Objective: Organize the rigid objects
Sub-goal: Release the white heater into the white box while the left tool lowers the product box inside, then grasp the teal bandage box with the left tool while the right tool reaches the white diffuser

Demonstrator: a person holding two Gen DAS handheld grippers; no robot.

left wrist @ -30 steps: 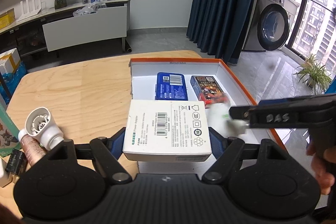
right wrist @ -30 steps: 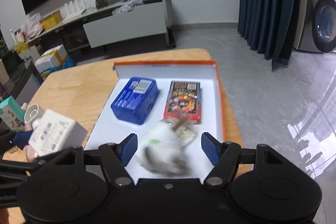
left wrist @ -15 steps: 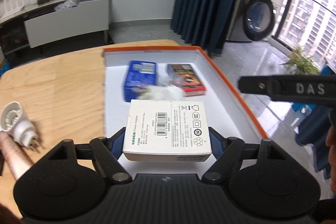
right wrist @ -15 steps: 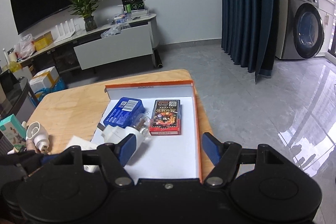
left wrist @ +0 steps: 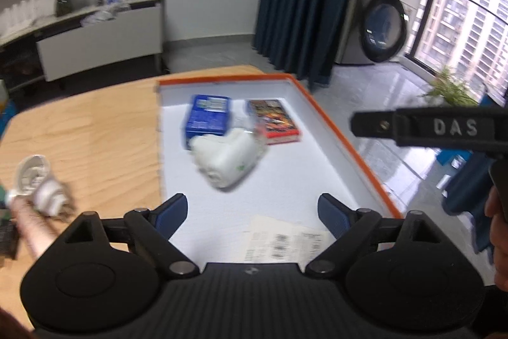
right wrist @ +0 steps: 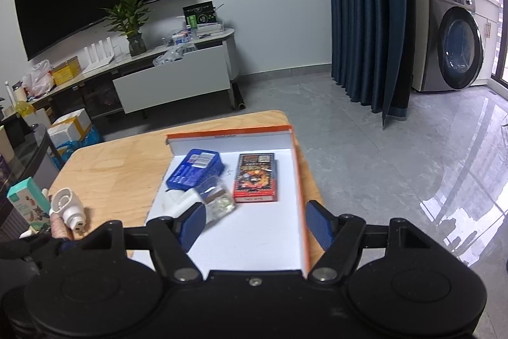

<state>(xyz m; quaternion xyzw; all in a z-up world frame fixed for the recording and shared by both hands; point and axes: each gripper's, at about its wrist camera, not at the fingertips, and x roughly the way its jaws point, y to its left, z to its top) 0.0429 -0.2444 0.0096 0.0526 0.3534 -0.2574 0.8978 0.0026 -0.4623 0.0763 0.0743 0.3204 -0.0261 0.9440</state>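
Note:
An orange-rimmed white tray (left wrist: 330, 129) (right wrist: 301, 199) lies on the wooden table. In it are a blue box (left wrist: 208, 118) (right wrist: 195, 169), a red box (left wrist: 274, 121) (right wrist: 255, 177) and a white bagged item (left wrist: 227, 159) (right wrist: 216, 200). A white power adapter box (left wrist: 285, 245) lies flat in the tray's near end, just under my left gripper (left wrist: 250, 213), which is open and empty. My right gripper (right wrist: 255, 224) is open and empty above the tray's near end.
A white plug adapter (left wrist: 39, 185) (right wrist: 68, 208) and a pink tube (left wrist: 30, 231) lie on the table (left wrist: 85, 138) left of the tray. A teal carton (right wrist: 27, 202) stands at the far left. The right gripper's black arm (left wrist: 444, 127) reaches in beside the tray's right rim.
My left gripper opened and let go of the white adapter box, which now lies in the tray. My right gripper pulled back and up from the bagged item.

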